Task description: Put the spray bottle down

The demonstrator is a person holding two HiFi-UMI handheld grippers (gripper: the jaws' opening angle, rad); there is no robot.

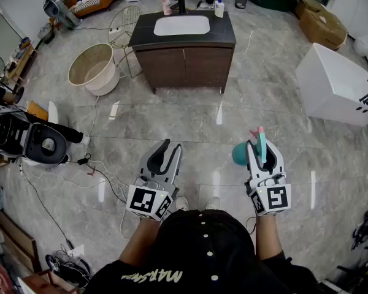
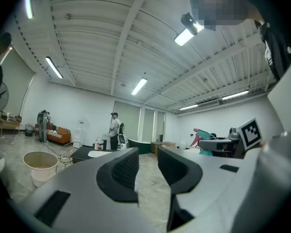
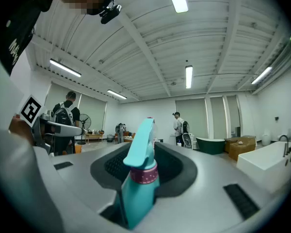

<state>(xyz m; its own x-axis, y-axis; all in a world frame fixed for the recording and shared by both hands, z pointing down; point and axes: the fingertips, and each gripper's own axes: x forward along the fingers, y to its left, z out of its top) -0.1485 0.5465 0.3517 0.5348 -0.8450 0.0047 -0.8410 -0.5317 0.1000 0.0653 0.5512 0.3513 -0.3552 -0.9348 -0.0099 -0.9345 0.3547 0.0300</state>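
A teal spray bottle [image 3: 139,176] with a pink nozzle tip stands clamped between the jaws of my right gripper [image 1: 257,155]; its teal body [image 1: 241,154] bulges out to the left of the jaws in the head view. In the right gripper view the trigger head rises up between the two dark pads [image 3: 177,166]. My left gripper [image 1: 166,157] is held level beside it, open, with nothing between its fingers [image 2: 123,171]. Both grippers hang in the air above the floor, some way short of the vanity cabinet [image 1: 184,57].
The dark vanity has a white sink [image 1: 181,24] and bottles [image 1: 166,5] on top. A round beige tub [image 1: 93,68] and a wire stool [image 1: 124,21] stand to its left. A white bathtub [image 1: 337,84] is at the right, cables and equipment [image 1: 30,141] at the left.
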